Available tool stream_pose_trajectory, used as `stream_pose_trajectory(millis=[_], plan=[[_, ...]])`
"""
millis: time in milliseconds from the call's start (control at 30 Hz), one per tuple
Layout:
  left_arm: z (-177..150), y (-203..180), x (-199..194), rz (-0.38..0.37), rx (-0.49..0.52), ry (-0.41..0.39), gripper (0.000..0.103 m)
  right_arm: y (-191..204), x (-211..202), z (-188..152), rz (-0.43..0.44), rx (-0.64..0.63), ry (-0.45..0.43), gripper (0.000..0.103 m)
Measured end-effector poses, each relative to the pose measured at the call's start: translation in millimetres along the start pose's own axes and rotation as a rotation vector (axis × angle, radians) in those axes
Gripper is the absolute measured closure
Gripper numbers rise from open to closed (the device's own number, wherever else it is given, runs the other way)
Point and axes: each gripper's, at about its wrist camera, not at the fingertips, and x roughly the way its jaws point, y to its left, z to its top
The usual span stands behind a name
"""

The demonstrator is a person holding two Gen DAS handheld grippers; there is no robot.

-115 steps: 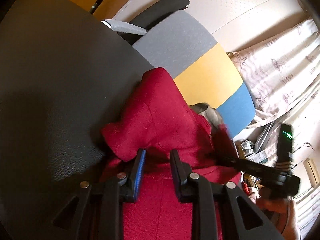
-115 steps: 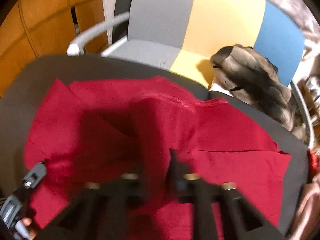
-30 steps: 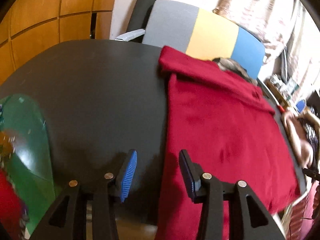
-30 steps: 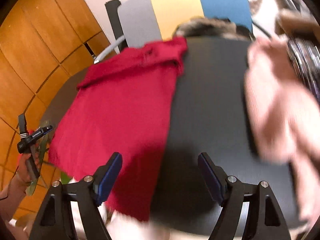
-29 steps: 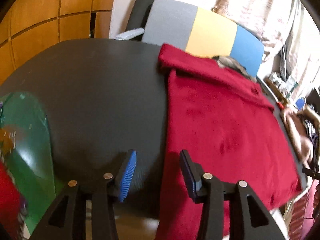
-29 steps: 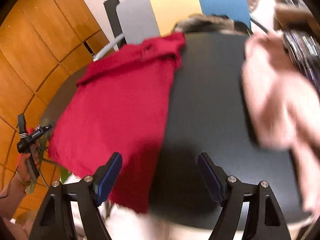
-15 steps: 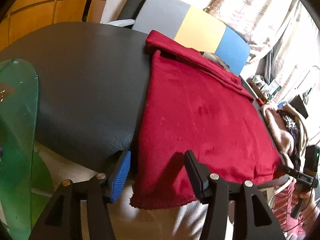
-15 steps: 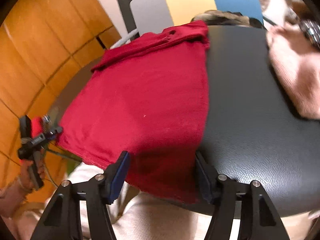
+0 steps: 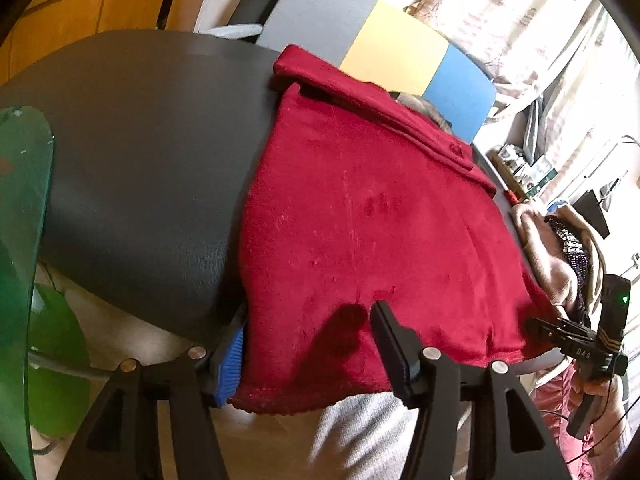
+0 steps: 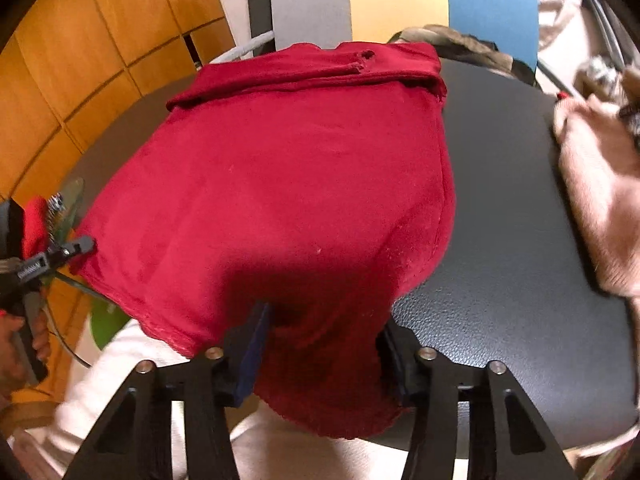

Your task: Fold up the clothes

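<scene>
Plain deep-red cloth [image 9: 360,216] on a black, leather-grained worktop [image 9: 140,152]. Chair back [image 9: 372,44] in 3 blocks: grey, yellow, blue. Pale pink garment [image 10: 600,184]. Orange wood panels [image 10: 80,52].

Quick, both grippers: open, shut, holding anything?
Left gripper: open, straddling the red garment hem.
Right gripper: open, straddling the hem's other corner.

Both wrist views sit low at the near edge of the black table [image 9: 132,168], close in, facing across it toward the tri-colour chair [image 10: 396,4]. Left camera looks from the left corner, right camera from the right. Shared: red garment [image 9: 360,216], table, chair.
</scene>
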Motion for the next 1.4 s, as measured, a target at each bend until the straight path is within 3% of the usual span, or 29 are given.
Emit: stream_pose_trajectory(millis=[167, 200, 233, 333, 433, 500, 767, 1033, 1100, 1200, 1267, 1400], plan=[[-0.8, -2.6, 2.7, 0.013, -0.003, 0.036, 0.055, -0.6, 0.2, 0.7, -0.013, -0.016, -0.005, 0.067], [-1.4, -3.2, 3.1, 0.006, -0.002, 0.047, 0.061, -1.0, -0.2, 0.6, -0.013, -0.016, -0.006, 0.069], [-2.0, -3.8, 3.6, -0.001, -0.002, 0.058, 0.074, -0.9, 0.0, 1.0, -0.012, -0.016, -0.006, 0.070], [-3.9, -5.6, 5.0, -0.021, 0.000, 0.091, 0.087, -0.7, 0.6, 2.3, -0.009, -0.017, -0.005, 0.072], [-5.8, -7.4, 6.4, -0.041, 0.002, 0.123, 0.092, -1.6, 0.8, 3.8, -0.007, -0.018, -0.006, 0.074], [-6.2, -7.3, 3.1, -0.062, -0.010, 0.127, 0.093, -2.6, 0.6, 4.7, 0.002, -0.005, -0.010, 0.084], [-8.7, -1.6, -30.1, -0.182, -0.081, 0.141, 0.093, -36.0, -19.4, -2.6, 0.217, 0.151, 0.015, 0.088], [-15.3, -17.3, -96.4, -0.427, -0.187, 0.166, 0.093, -70.9, -84.8, -16.7, 0.543, 0.342, 0.028, 0.089], [0.4, -22.9, -110.7, -0.467, -0.192, 0.142, 0.093, -79.6, -101.1, -20.2, 0.625, 0.390, 0.031, 0.089], [40.2, -29.0, -116.6, -0.520, -0.204, 0.093, 0.093, -86.7, -120.0, 5.8, 0.680, 0.400, -0.031, 0.090], [74.1, -29.4, -113.1, -0.569, -0.228, 0.056, 0.093, -94.1, -125.4, 33.4, 0.724, 0.404, -0.090, 0.090], [146.9, -27.6, -68.0, -0.566, -0.276, 0.032, 0.093, -118.2, -104.8, 104.0, 0.750, 0.434, -0.179, 0.090]])
